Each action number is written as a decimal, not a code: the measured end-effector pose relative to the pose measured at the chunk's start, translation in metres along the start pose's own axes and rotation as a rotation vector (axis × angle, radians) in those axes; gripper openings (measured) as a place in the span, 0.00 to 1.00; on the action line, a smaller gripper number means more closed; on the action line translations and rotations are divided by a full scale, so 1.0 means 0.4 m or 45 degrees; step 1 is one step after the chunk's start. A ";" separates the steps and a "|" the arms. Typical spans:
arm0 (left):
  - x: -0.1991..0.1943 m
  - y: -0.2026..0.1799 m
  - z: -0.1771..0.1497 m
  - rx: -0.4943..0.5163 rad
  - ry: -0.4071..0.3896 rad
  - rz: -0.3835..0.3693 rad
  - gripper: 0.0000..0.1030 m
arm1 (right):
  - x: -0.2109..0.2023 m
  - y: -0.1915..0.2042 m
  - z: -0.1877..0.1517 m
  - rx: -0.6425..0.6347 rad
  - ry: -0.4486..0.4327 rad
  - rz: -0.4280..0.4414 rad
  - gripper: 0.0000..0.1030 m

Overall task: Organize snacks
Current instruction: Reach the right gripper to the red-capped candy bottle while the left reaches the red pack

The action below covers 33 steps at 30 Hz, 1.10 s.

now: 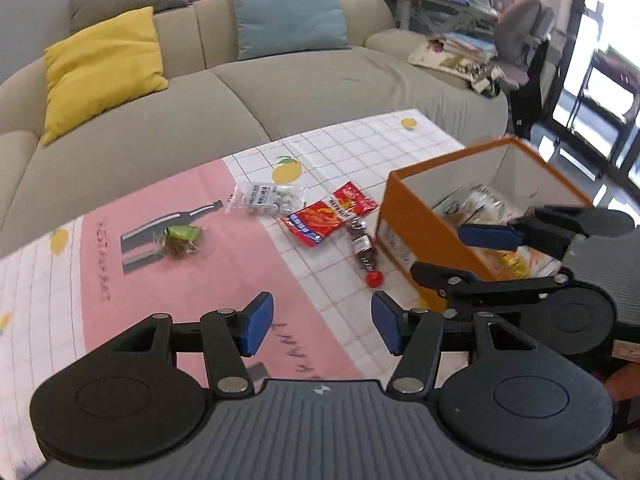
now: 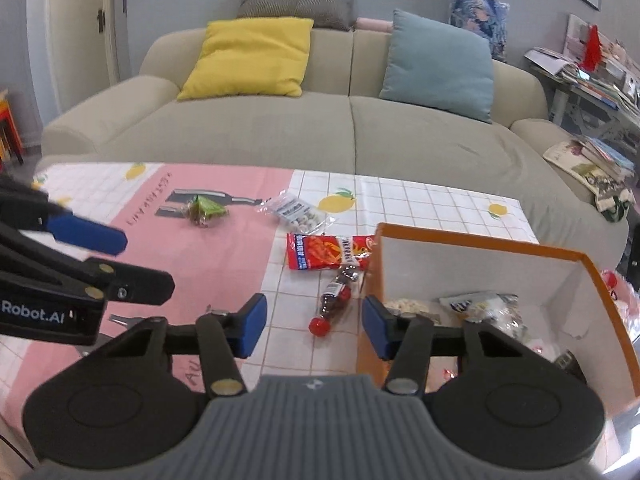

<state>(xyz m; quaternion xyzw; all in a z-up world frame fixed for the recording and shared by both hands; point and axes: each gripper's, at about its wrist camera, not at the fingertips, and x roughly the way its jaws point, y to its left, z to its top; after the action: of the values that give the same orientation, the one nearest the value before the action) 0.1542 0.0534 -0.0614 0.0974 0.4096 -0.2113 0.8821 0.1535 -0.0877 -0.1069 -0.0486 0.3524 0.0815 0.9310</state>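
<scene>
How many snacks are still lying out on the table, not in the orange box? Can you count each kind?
Red snack packets: 1
Clear bags of white candies: 1
Green-wrapped snacks: 1
Small drink bottles with a red cap: 1
Total outside the orange box: 4

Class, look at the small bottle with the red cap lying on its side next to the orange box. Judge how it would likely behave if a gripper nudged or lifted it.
The bottle lies on its side on the flat tablecloth, so a nudge would probably roll it. Its round, glossy body may slip between flat pads. It looks full of dark liquid, so likely heavy for its size.
</scene>
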 end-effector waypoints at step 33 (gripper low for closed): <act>0.364 0.166 0.078 0.213 0.135 -0.159 0.60 | 0.416 0.078 -0.023 -0.065 0.219 -0.362 0.25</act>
<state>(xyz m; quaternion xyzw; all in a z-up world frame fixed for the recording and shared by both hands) 0.2892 0.0592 -0.1524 0.1561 0.4419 -0.2940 0.8330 0.2647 -0.0387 -0.2255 -0.1282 0.4182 -0.0467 0.8980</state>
